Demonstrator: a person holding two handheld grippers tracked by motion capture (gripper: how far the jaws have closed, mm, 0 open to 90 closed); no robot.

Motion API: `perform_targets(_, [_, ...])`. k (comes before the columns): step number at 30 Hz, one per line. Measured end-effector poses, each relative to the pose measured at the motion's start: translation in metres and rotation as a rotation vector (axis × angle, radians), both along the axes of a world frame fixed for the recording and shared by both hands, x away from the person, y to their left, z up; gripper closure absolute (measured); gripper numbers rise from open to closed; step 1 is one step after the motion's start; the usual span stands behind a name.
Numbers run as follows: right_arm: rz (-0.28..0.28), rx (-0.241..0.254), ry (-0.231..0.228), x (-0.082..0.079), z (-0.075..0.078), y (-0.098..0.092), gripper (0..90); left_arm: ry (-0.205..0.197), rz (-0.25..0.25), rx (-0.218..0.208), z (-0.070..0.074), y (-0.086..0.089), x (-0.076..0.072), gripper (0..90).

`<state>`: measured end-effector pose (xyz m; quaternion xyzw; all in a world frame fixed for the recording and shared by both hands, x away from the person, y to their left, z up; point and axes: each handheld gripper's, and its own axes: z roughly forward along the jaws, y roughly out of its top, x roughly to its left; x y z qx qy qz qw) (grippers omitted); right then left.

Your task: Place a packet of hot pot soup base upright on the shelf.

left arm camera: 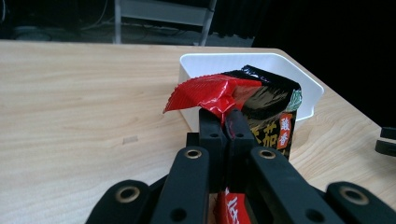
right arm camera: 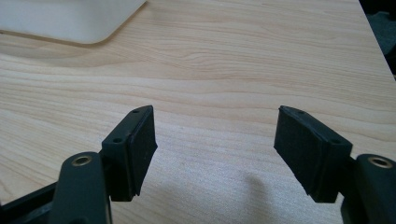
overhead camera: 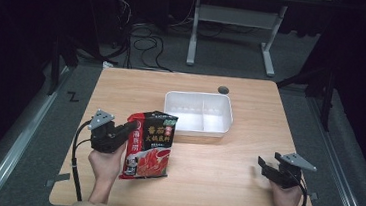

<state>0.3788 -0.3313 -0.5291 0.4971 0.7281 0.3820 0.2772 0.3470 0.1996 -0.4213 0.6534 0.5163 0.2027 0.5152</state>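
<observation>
Near the counter's left front edge: my left tongs [left arm camera: 226, 122] pinch the sauce packet [overhead camera: 149, 145] by its crimped red corner alone; I judge it may slip or swing short of the white tray [overhead camera: 227, 107]. Right tongs [right arm camera: 215, 154] gape wide, idle.

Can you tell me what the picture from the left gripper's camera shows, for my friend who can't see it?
The left gripper pinches the crinkled red edge of a red and black snack bag, its two black jaws shut tight on it. Behind the bag sits a white tray on a light wooden table.
</observation>
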Motion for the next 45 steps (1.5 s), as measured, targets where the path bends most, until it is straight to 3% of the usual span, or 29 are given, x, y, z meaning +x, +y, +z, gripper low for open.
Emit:
perform_targets(9, [-0.005,0.008,0.005,0.000,0.000,0.000,30.1,-0.034,-0.027,0.002,0.021,-0.005,-0.002,89.2])
perform_targets(27, [0.001,0.018,-0.005,0.000,0.000,-0.001,30.1,-0.054,-0.036,0.013,0.048,-0.015,0.005,89.2])
perform_targets(38, [0.003,-0.016,0.010,0.001,0.000,0.003,30.5,-0.065,-0.027,-0.038,0.057,-0.017,0.016,89.2])
perform_targets(45, [0.003,-0.020,0.007,0.001,0.000,0.003,30.3,-0.045,-0.015,-0.078,0.061,-0.017,0.030,89.1])
